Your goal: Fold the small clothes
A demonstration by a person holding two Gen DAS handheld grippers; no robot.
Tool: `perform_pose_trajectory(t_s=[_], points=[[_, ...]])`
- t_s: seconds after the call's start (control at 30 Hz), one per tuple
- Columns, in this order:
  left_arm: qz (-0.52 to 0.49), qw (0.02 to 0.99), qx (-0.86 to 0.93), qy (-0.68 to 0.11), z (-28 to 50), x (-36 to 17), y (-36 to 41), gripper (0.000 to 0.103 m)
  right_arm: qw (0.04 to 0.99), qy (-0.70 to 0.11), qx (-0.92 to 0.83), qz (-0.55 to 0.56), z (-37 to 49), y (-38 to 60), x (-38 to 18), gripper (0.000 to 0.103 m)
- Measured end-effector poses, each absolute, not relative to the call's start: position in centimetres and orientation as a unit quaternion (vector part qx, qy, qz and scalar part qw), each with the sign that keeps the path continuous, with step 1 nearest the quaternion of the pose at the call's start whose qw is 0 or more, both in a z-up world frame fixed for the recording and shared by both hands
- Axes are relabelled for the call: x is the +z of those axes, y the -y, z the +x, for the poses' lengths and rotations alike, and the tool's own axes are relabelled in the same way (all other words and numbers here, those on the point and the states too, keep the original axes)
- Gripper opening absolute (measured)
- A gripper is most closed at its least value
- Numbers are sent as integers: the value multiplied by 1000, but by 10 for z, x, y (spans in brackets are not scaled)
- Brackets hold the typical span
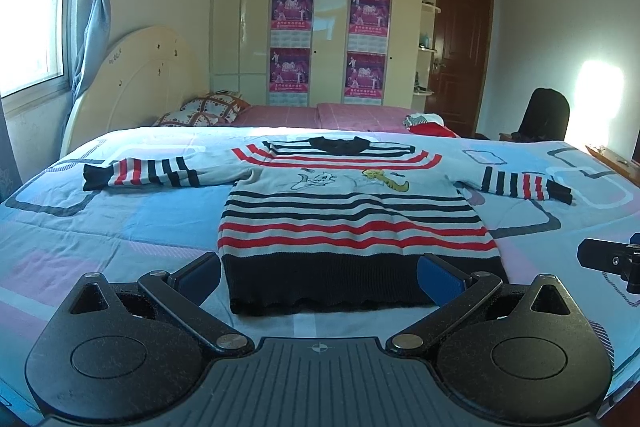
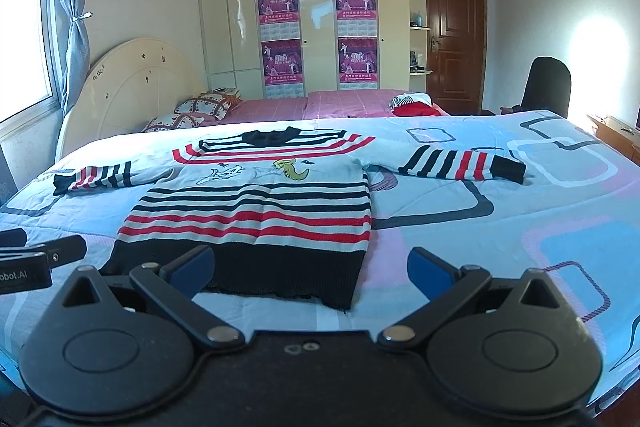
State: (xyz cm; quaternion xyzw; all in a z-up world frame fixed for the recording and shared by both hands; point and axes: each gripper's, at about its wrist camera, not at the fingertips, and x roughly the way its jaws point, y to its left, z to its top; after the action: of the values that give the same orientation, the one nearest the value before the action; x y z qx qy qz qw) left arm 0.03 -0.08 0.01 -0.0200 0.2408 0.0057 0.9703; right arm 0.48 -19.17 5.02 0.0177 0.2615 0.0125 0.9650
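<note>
A small striped sweater [image 1: 352, 223] lies flat on the bed, front up, sleeves spread to both sides, dark hem nearest me. It also shows in the right wrist view [image 2: 256, 219]. My left gripper [image 1: 320, 275] is open and empty, its blue pads either side of the hem, just above the sheet. My right gripper [image 2: 312, 271] is open and empty, near the hem's right corner. Each gripper's edge shows in the other's view: the right one [image 1: 612, 259], the left one [image 2: 36, 259].
The sweater rests on a blue, white and pink patterned sheet [image 1: 120, 227]. Behind it are a pink bed with pillows [image 1: 208, 109], a pile of clothes [image 1: 428, 123], a wardrobe [image 1: 320, 27], a door and a dark chair [image 1: 544, 115].
</note>
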Motion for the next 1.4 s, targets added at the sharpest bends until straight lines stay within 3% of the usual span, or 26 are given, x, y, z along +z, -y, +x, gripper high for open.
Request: perform_pose_trajectory(t_s=[1.4], points=[[-17, 971, 13, -240, 5, -2, 2, 103, 965, -263, 14, 16, 10, 190, 50, 102]])
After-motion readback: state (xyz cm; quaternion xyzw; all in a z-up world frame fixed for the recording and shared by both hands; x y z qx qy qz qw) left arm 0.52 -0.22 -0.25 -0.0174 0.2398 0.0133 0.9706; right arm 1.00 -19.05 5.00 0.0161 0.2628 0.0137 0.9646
